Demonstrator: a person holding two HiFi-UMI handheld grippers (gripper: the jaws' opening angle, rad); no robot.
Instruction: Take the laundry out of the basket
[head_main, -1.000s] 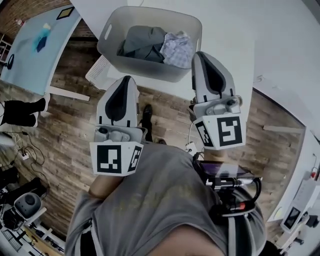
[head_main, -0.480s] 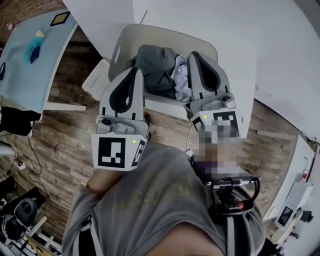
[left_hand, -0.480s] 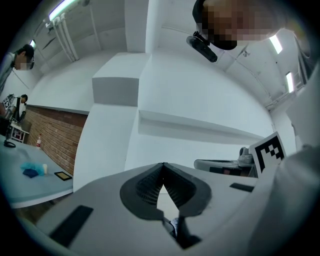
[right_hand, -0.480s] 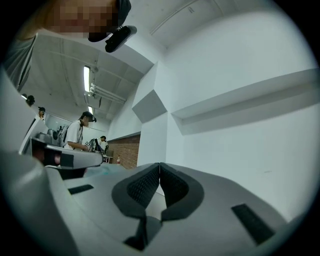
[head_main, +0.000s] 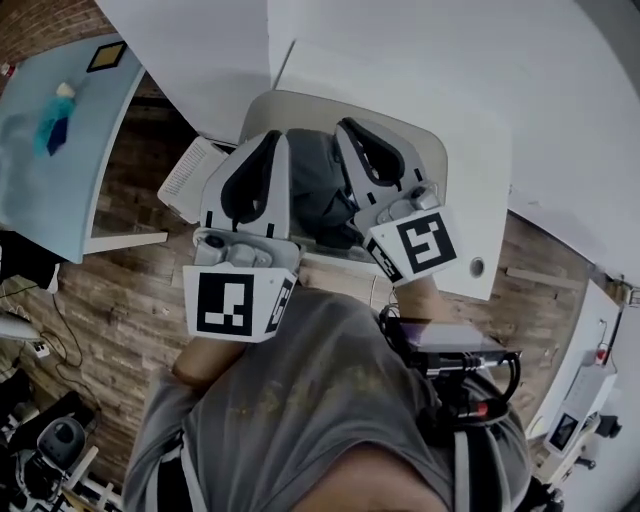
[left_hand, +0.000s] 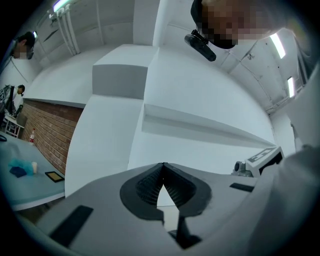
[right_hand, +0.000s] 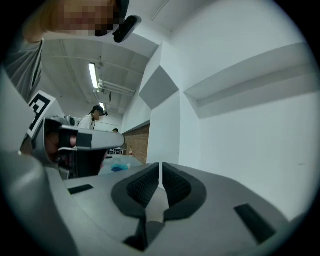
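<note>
In the head view a light grey laundry basket (head_main: 433, 165) stands on a white table (head_main: 480, 210). A dark grey garment (head_main: 318, 190) shows inside it, between the two grippers. My left gripper (head_main: 271, 136) hovers over the basket's left side, and my right gripper (head_main: 344, 124) leans in over the middle, hiding the rest of the laundry. Both point up at white walls in their own views. The left gripper (left_hand: 162, 164) is shut with nothing between its pads. The right gripper (right_hand: 160, 164) is shut and empty too.
A white slatted object (head_main: 188, 175) sits beside the basket's left wall. A pale blue table (head_main: 40, 180) with a blue item (head_main: 55, 125) and a framed card (head_main: 105, 56) stands far left over wood flooring (head_main: 110, 300). A device (head_main: 450, 350) hangs at the person's waist.
Both grippers have moved forward from in front of the basket to above it. The right one swung left over the laundry and now covers the pale patterned cloth.
</note>
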